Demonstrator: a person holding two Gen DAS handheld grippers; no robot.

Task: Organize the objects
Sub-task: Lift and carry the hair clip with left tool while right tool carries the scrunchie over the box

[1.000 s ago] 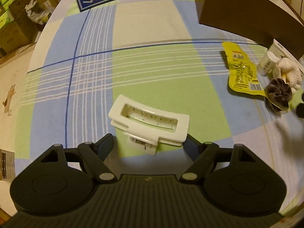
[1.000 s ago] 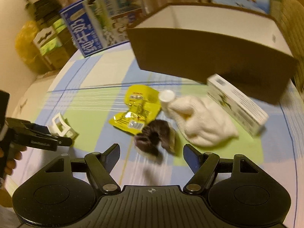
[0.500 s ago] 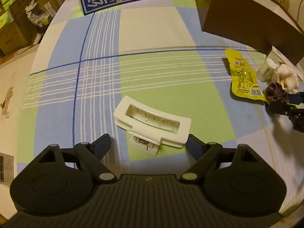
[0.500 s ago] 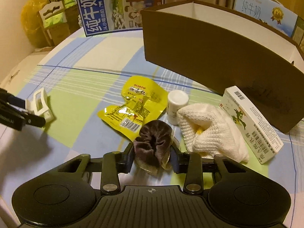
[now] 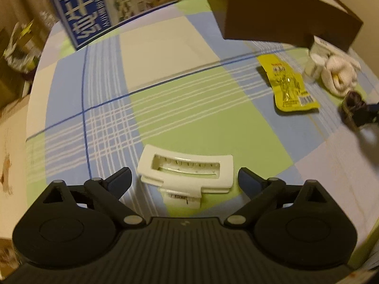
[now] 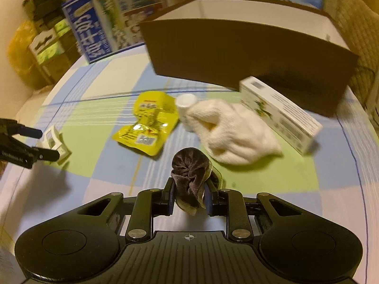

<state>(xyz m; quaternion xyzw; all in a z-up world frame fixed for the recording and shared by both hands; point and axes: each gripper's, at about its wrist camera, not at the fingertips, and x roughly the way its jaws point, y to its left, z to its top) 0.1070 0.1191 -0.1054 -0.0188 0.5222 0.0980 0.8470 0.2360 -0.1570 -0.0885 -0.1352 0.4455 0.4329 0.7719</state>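
Brown scrunchie is pinched in the right hand-held gripper, above the checked surface. Only the left wrist view shows the white hair claw clip between the spread left hand-held gripper.

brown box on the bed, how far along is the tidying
Nothing can be seen inside the brown box yet. In hand: the right hand-held gripper is shut on the dark scrunchie; the left hand-held gripper sits open around the white hair clip. Left: yellow packet, white bottle, white cloth, carton.
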